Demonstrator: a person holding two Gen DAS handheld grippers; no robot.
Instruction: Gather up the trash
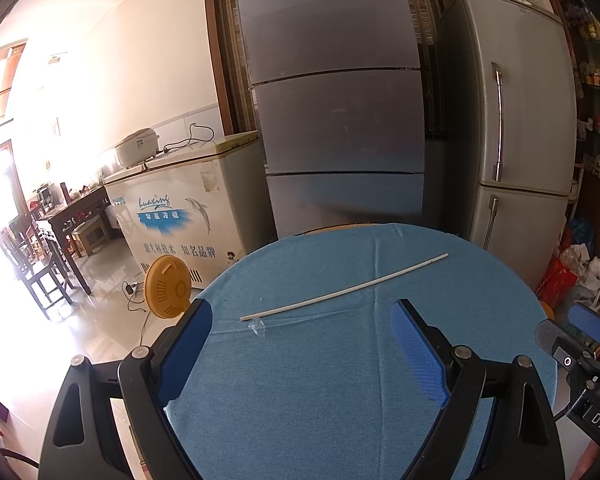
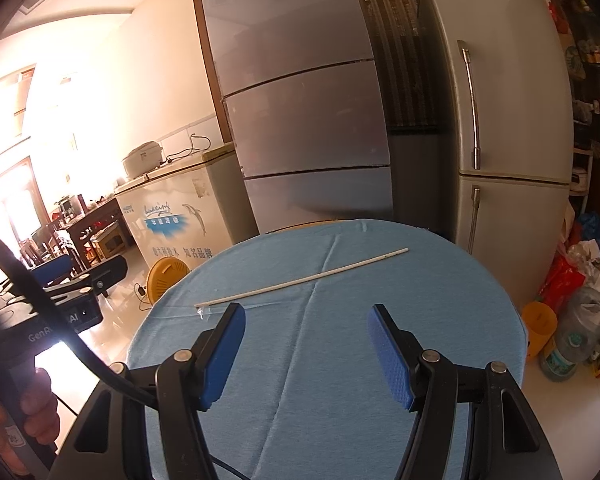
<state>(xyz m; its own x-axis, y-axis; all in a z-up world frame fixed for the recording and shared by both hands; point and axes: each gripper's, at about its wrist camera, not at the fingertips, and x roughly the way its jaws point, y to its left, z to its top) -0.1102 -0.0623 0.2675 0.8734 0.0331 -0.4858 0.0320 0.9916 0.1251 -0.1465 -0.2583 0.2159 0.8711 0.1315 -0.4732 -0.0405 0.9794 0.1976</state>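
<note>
A long thin white stick [image 1: 344, 290] lies slantwise on the round table's blue cloth [image 1: 324, 380]. A small clear plastic scrap [image 1: 257, 326] lies at its near left end. Both also show in the right wrist view: the stick [image 2: 300, 279] and the scrap [image 2: 202, 312]. My left gripper [image 1: 302, 312] is open and empty, held above the cloth just short of the stick. My right gripper [image 2: 306, 314] is open and empty, also short of the stick. The right gripper's tip [image 1: 588, 326] shows at the left view's right edge.
Two grey fridges [image 1: 340, 120] [image 1: 520, 120] stand behind the table. A white chest freezer [image 1: 188, 208] and a yellow round fan [image 1: 168, 286] are at the left. Bags and bottles [image 2: 580, 300] are piled on the floor at the right, by an orange bin [image 2: 540, 326].
</note>
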